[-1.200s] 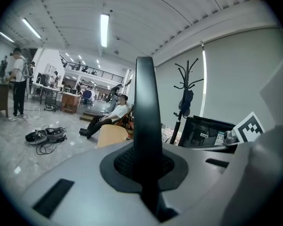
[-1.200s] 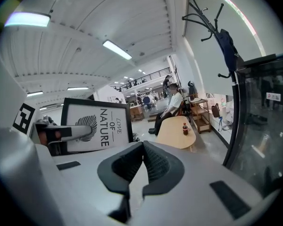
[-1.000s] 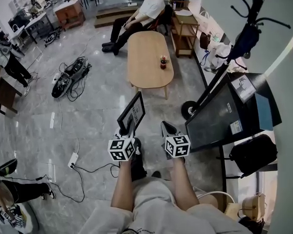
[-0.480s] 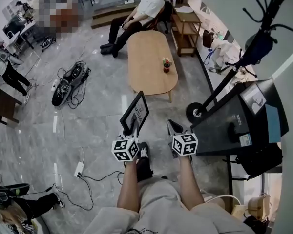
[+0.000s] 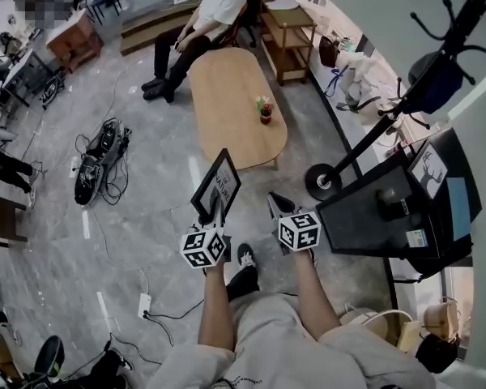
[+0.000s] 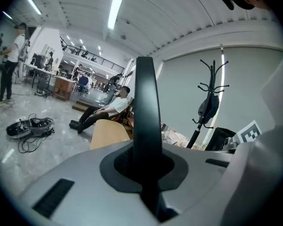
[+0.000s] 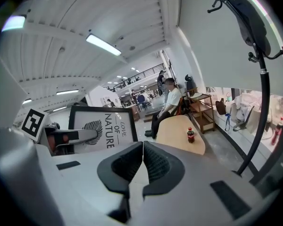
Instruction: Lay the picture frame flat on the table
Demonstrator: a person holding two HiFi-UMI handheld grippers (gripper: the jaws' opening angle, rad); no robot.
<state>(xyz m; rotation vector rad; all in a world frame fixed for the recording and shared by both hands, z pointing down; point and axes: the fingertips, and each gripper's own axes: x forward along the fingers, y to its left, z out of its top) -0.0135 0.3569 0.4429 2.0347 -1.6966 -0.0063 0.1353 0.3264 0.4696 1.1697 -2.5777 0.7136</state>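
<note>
Over the last second little had changed. My left hand-held gripper [image 5: 213,214] had stayed clamped narrow on the near edge of the frame [image 5: 218,186], which still stood on edge in the air above the floor, its print side turned right. In the left gripper view its black edge rose straight from between the jaws. It had not reached the table [image 5: 227,87], whose near end lay just beyond the frame's top. My right hand-held gripper [image 5: 277,209] had stayed beside the left one, apart from the frame, jaws together on nothing. What differed was my view. The table and the person [image 5: 196,21] seated at its far end had slid left, and the bottle [image 5: 264,109] still stood on the table's right side.
</note>
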